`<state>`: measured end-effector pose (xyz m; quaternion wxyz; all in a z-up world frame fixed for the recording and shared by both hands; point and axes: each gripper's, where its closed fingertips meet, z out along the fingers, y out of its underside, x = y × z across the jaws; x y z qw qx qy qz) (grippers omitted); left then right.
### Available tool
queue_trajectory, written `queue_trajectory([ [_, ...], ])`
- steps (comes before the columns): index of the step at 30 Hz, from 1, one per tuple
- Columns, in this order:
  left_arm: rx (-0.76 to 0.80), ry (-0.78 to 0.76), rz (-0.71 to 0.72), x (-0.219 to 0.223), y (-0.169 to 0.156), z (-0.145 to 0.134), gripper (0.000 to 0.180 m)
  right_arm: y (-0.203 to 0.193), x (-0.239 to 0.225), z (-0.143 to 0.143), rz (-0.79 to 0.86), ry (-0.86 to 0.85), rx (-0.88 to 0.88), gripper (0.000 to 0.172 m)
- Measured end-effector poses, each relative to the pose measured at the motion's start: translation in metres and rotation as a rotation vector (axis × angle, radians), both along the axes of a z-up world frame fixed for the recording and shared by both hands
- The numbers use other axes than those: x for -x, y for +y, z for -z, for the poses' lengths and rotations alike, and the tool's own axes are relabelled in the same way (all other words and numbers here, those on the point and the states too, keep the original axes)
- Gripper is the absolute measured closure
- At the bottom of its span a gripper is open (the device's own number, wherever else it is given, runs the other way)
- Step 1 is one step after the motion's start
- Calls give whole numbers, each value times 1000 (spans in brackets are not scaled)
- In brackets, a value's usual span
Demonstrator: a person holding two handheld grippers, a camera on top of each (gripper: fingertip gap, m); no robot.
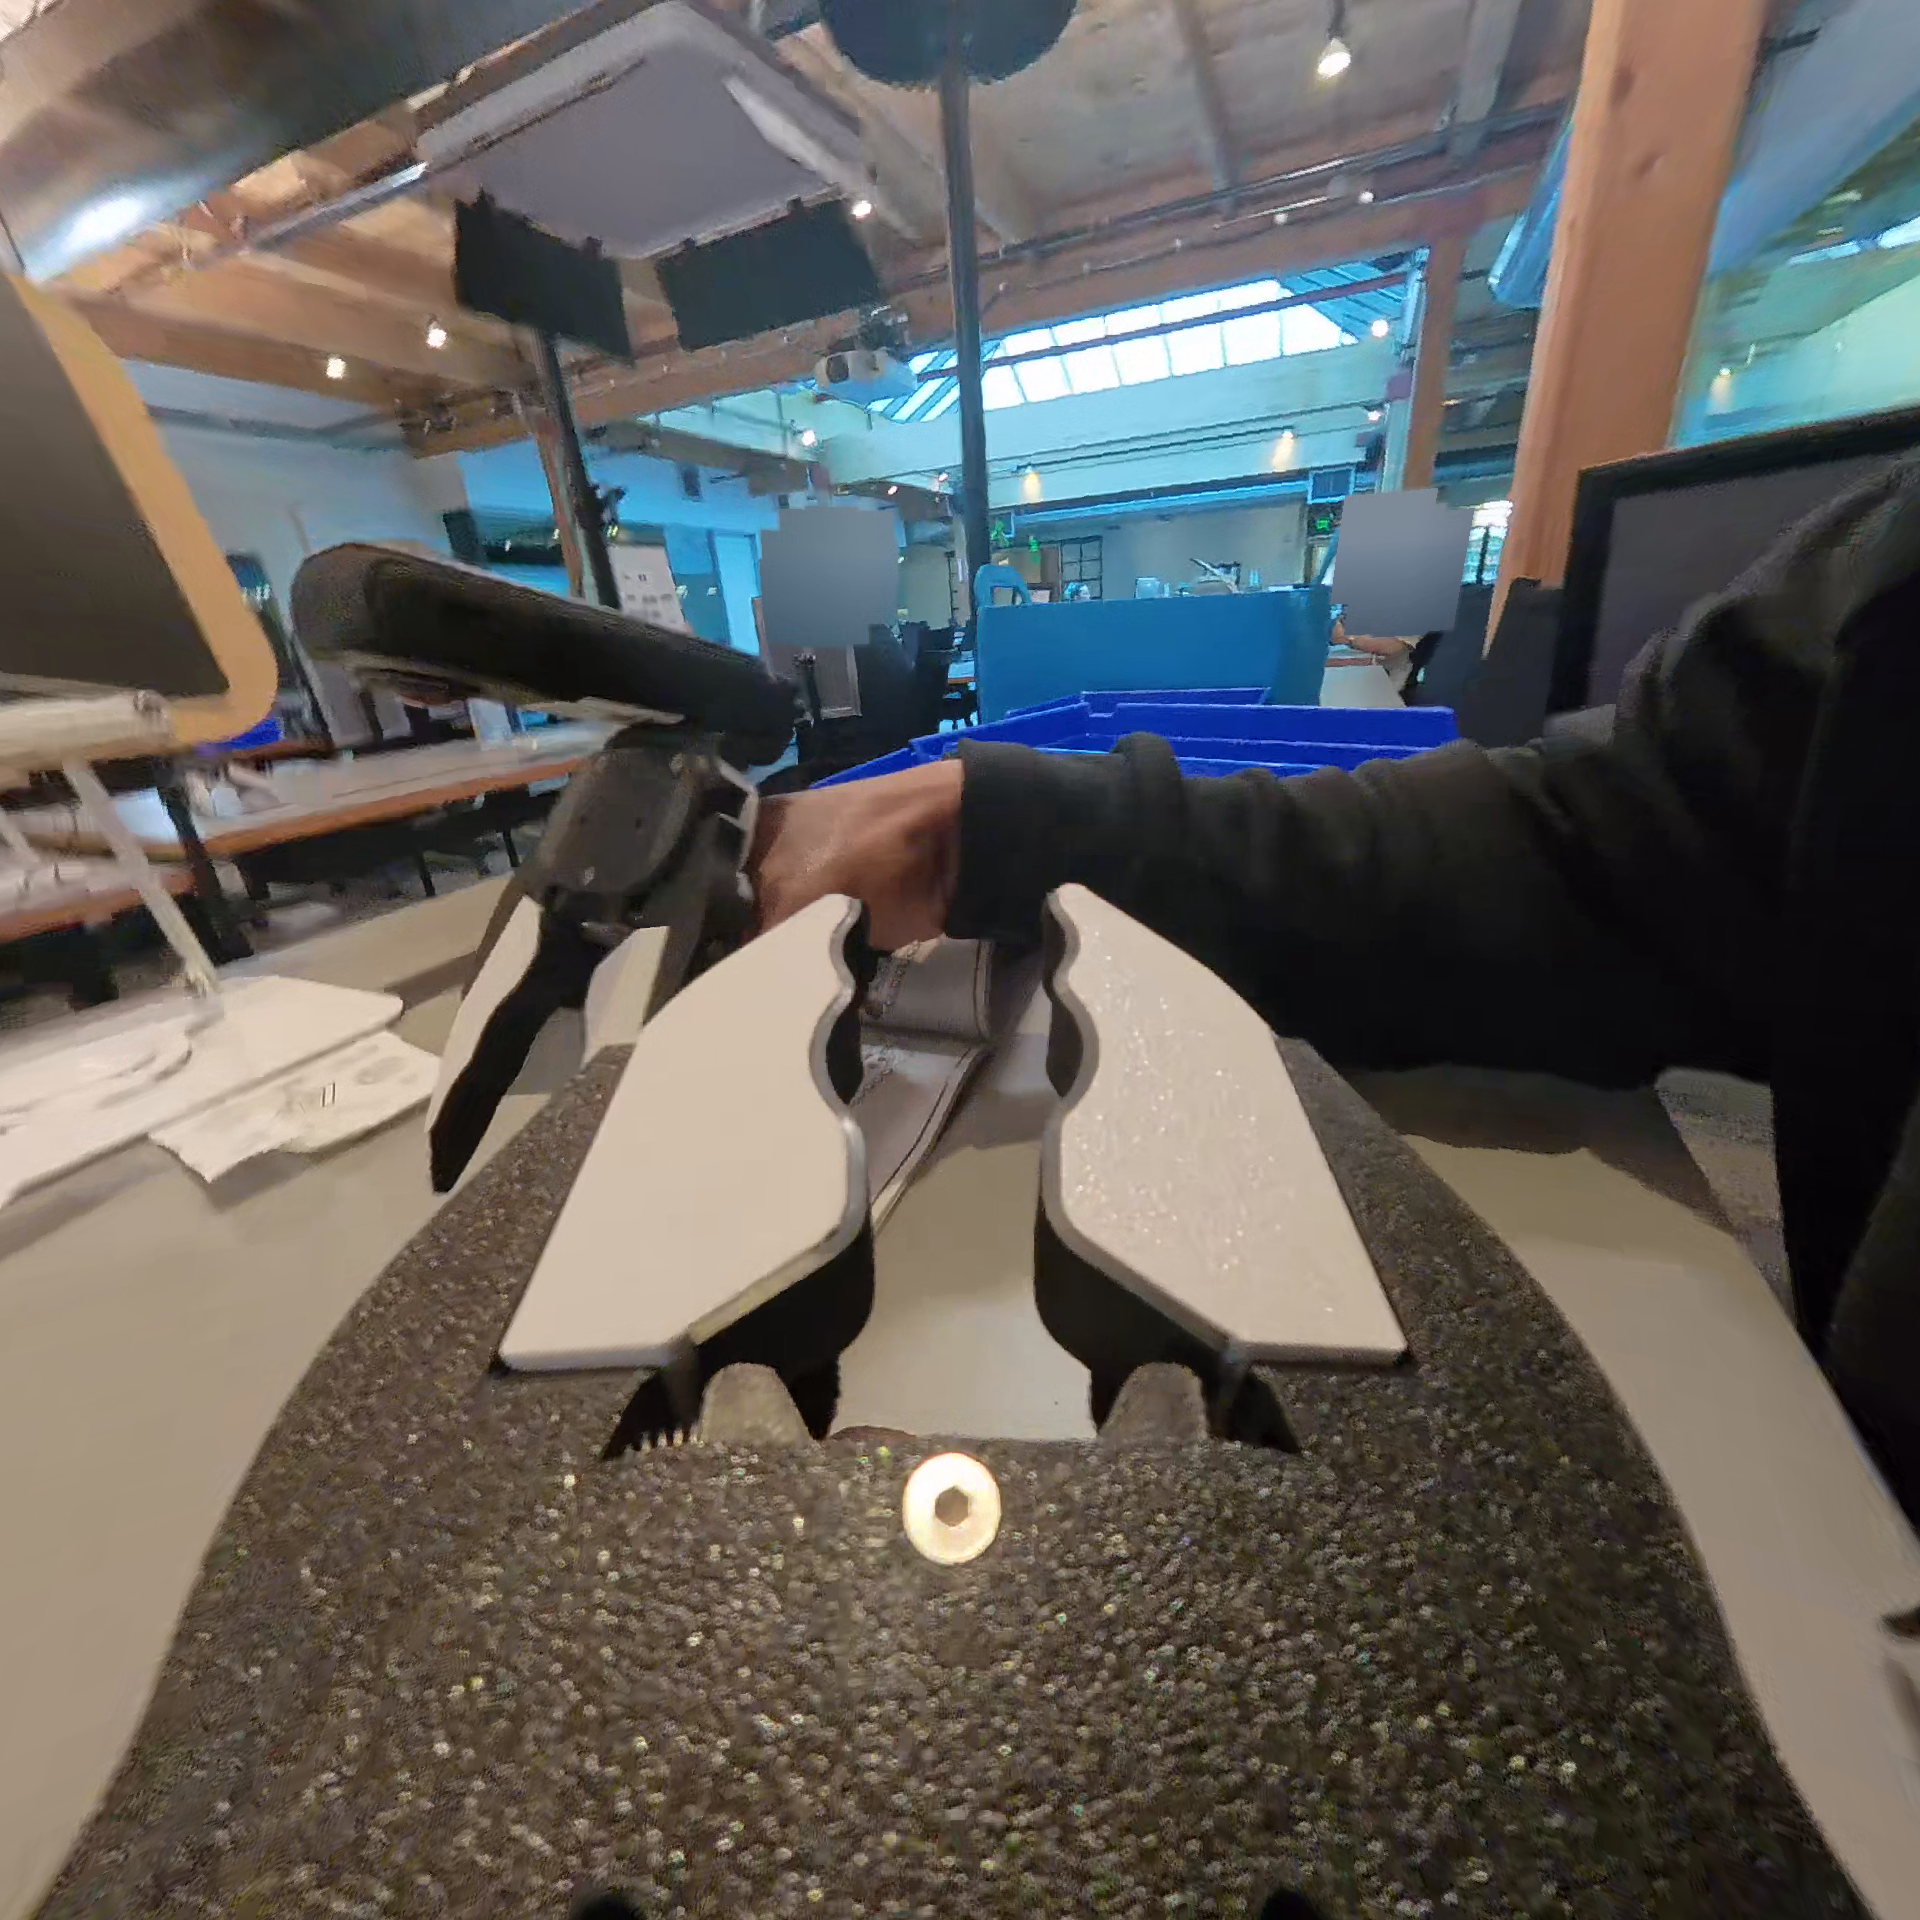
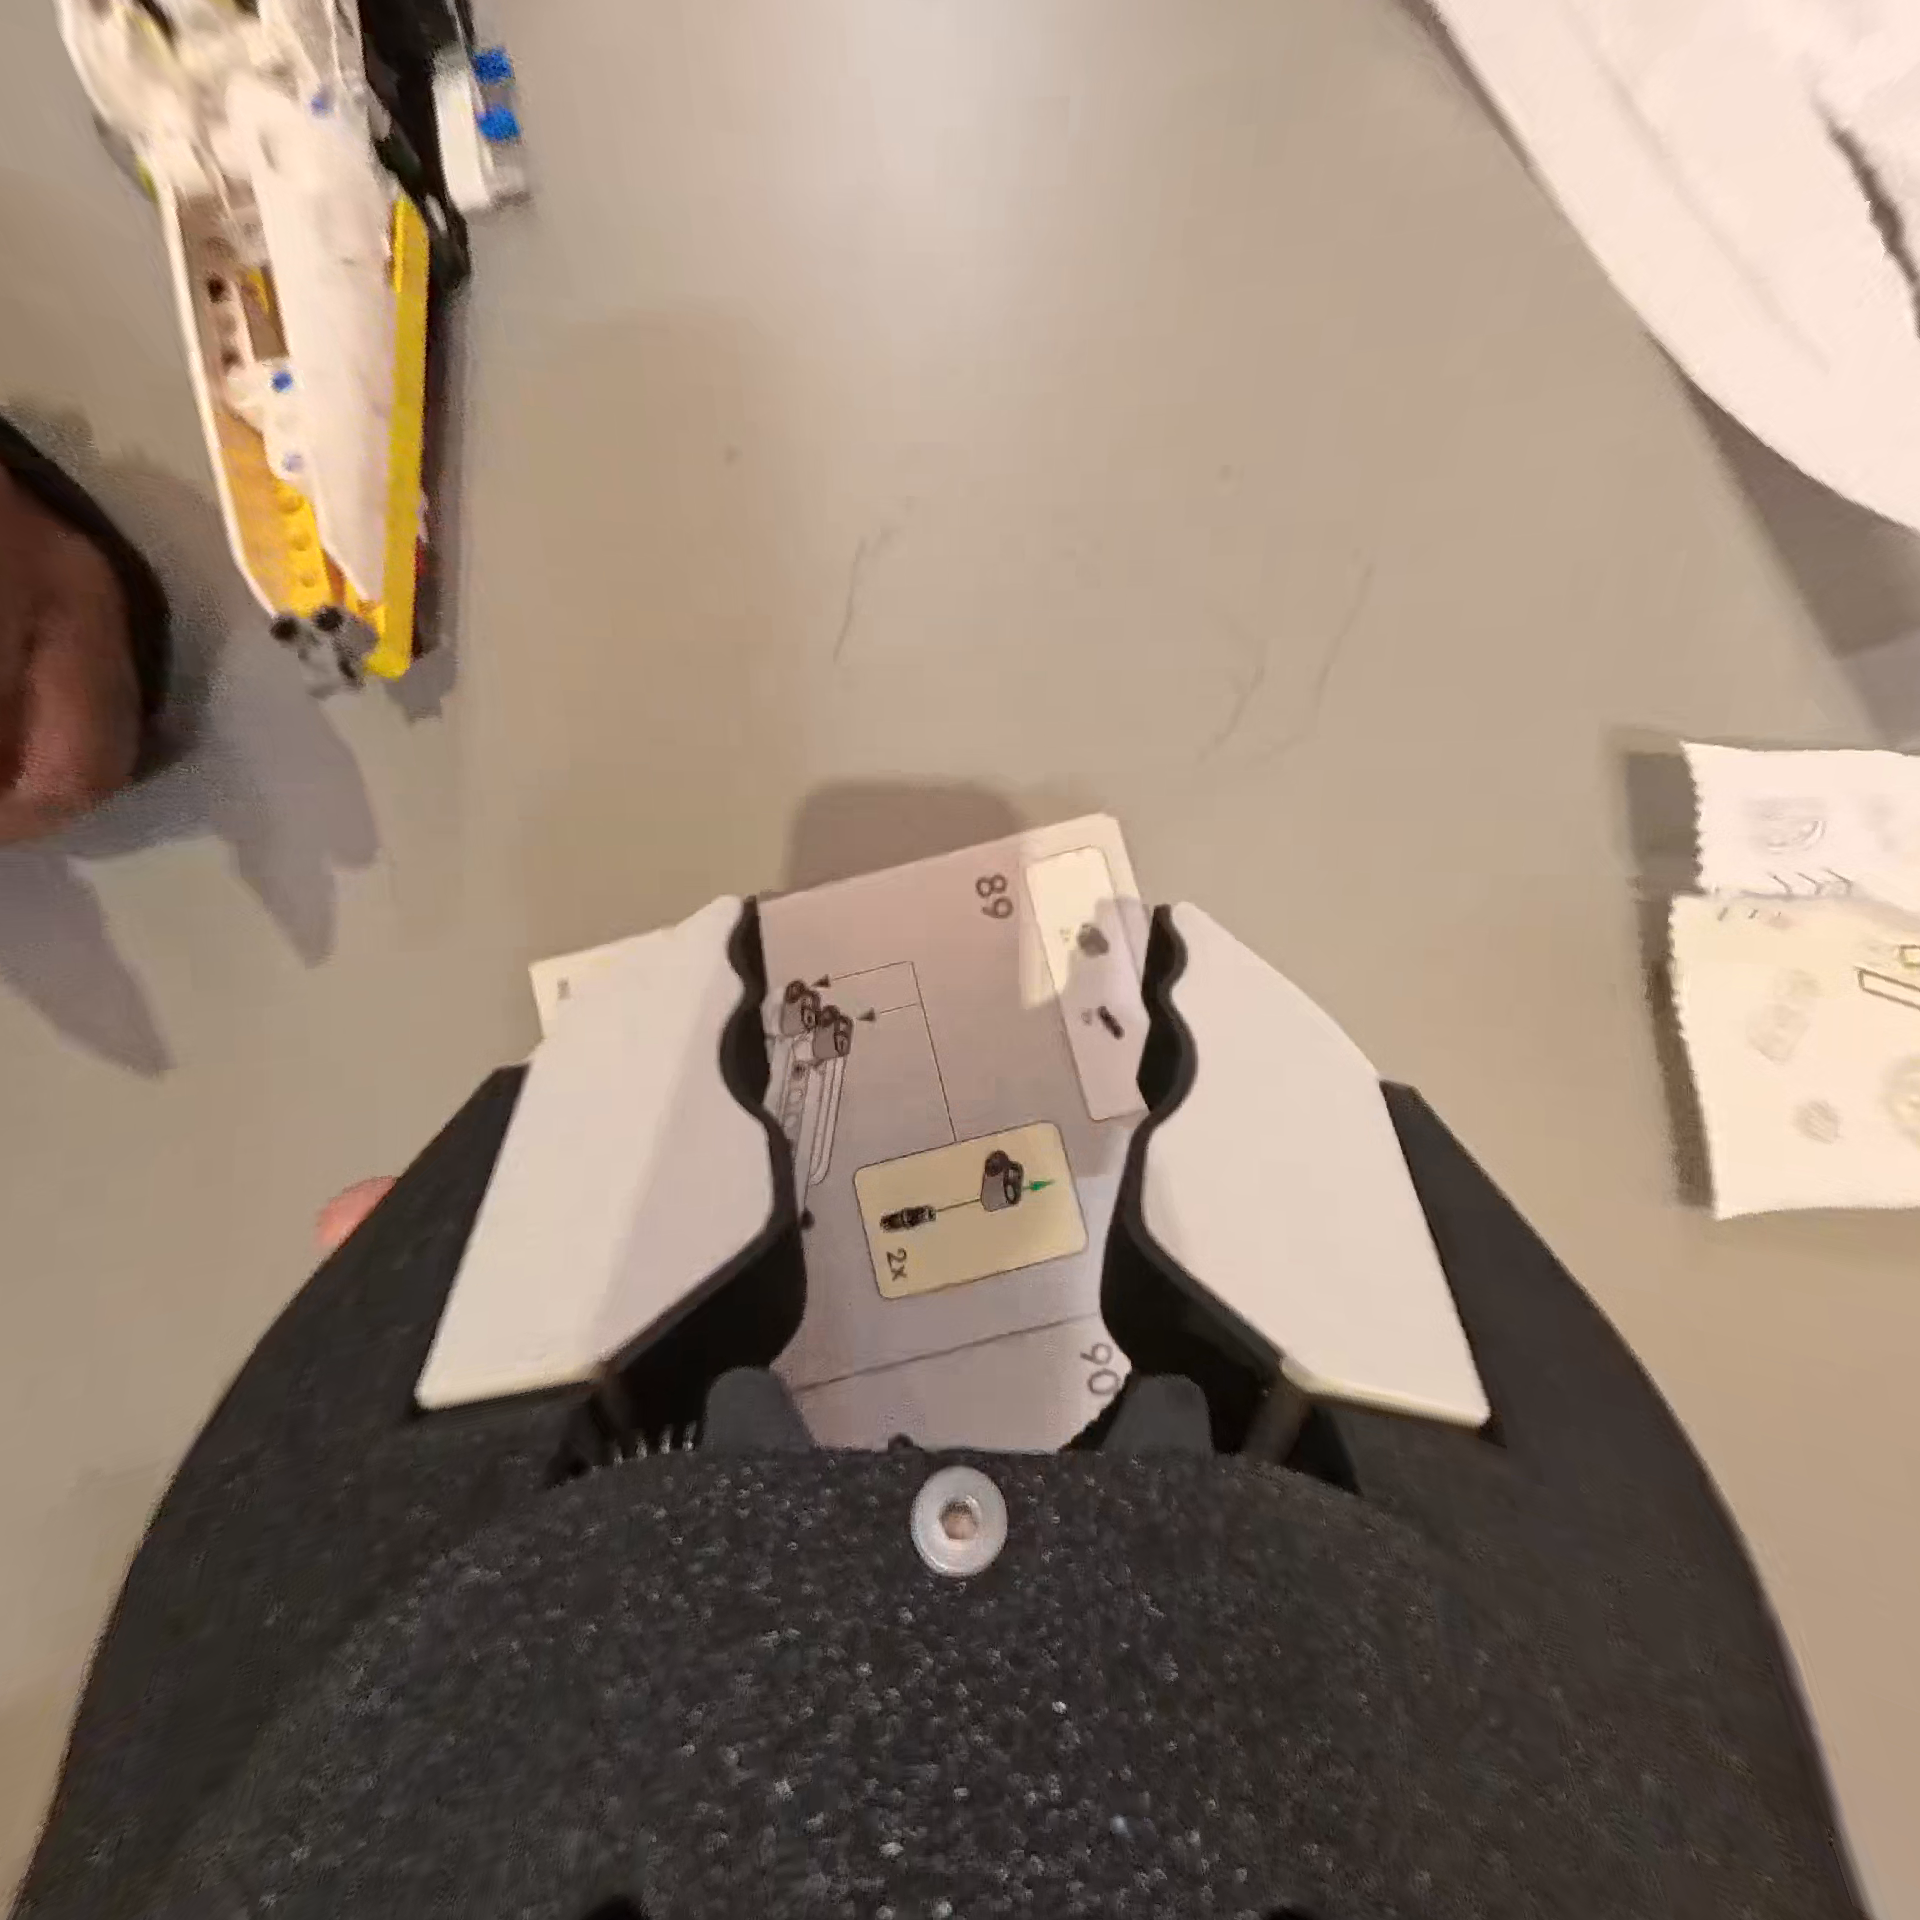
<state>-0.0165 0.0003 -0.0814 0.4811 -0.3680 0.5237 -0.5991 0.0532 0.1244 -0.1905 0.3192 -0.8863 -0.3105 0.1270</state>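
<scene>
In the left wrist view my left gripper (image 1: pixel 951 920) is partly closed on a grey printed paper page (image 1: pixel 935 1023). The page is bent and spans from one pad to the other. Just beyond it a hand (image 1: pixel 862 842) in a black sleeve holds my right gripper (image 1: pixel 520 1101), which points down to the left. In the right wrist view my right gripper (image 2: pixel 954 920) is wide open above the table (image 2: pixel 1039 416). The page with diagrams (image 2: pixel 935 1091) runs under and between its fingers and casts a shadow on the table. The pads do not press on it.
A white and yellow brick model (image 2: pixel 312 364) lies at the far left. Torn paper pieces (image 2: pixel 1797 987) lie at the right and a large white sheet (image 2: pixel 1714 208) at the top right. More papers (image 1: pixel 208 1070) lie on the table at the left. Blue bins (image 1: pixel 1226 727) stand behind.
</scene>
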Motion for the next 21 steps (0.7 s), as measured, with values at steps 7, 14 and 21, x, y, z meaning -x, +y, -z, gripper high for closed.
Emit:
queue_trajectory([
  [7,68,-16,-96,3,35,-12,147,-40,18,9,-163,-160,-56,104],
  [14,127,-53,-186,8,71,-24,147,-66,36,20,-294,-172,-87,124],
  [21,130,-60,-192,11,73,-27,148,-69,37,22,-288,-119,-46,148],
])
